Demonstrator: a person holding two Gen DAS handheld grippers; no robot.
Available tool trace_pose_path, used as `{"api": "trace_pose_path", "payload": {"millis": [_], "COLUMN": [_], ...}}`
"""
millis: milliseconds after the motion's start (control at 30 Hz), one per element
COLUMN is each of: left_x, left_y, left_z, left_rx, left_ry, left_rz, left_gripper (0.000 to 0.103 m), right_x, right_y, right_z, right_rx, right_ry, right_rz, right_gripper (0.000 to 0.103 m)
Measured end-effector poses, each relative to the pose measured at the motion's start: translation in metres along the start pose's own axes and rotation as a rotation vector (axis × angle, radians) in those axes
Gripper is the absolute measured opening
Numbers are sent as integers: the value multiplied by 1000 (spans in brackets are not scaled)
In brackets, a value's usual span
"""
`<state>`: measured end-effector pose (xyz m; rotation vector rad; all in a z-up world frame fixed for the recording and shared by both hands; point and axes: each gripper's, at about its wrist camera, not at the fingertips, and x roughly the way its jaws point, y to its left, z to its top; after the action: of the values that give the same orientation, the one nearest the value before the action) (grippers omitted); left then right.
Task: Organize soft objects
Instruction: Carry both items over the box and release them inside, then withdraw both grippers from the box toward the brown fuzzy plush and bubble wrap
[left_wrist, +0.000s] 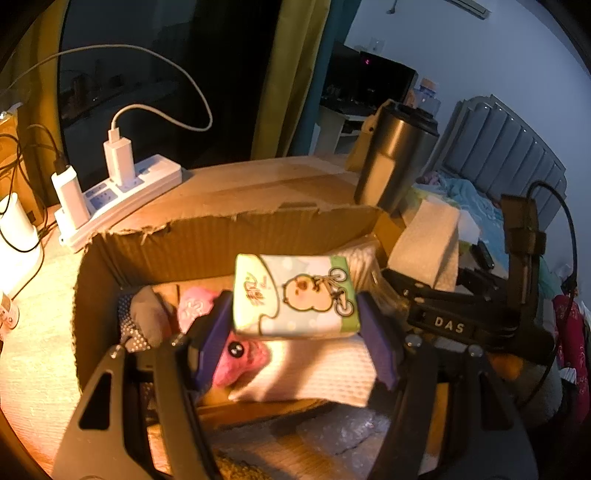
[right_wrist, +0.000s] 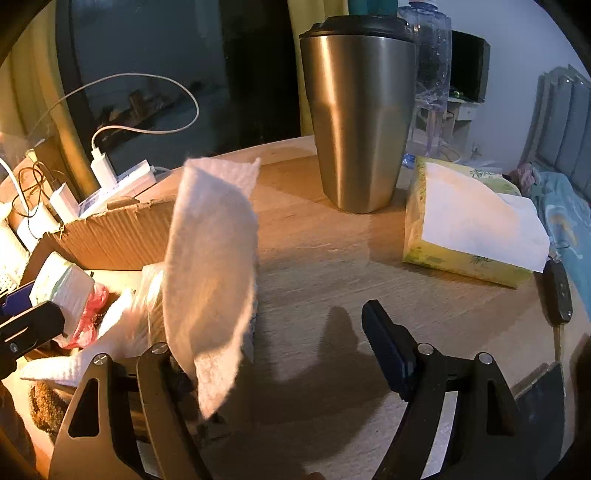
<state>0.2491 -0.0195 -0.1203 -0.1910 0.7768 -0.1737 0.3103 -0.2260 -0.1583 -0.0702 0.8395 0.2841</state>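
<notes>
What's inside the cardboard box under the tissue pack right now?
Under the tissue pack held by the left gripper, the cardboard box holds a pink plush toy, a white cloth and a dotted fabric. Anything beneath them is hidden.

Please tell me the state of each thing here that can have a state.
left gripper: shut on tissue pack
right gripper: open
cardboard box: open, top edge torn
steel tumbler: upright, lid on
tissue box: open, one tissue sticking out
chargers: plugged into power strip
</notes>
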Motion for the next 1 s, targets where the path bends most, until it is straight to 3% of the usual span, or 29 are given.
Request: {"api": "trace_pose_path", "payload": {"millis": [533,700,1000], "left_x": [-11,-16,-24], "left_y": [-1,-2,1], "left_z": [0,0,-3], "left_rx": [4,5,-1], "left_ry": [-8,-19,-27], "left_rz": [20,11,16], "left_gripper": [68,77,77], "right_x": [-44,-58,-68], "right_y": [19,22,36], "right_z": [5,7,8], "right_rx": [-23,-34,-61], "right_ry": [-84,-112,-140], "right_rz": [40,44,63], "right_gripper": [80,80,80]}}
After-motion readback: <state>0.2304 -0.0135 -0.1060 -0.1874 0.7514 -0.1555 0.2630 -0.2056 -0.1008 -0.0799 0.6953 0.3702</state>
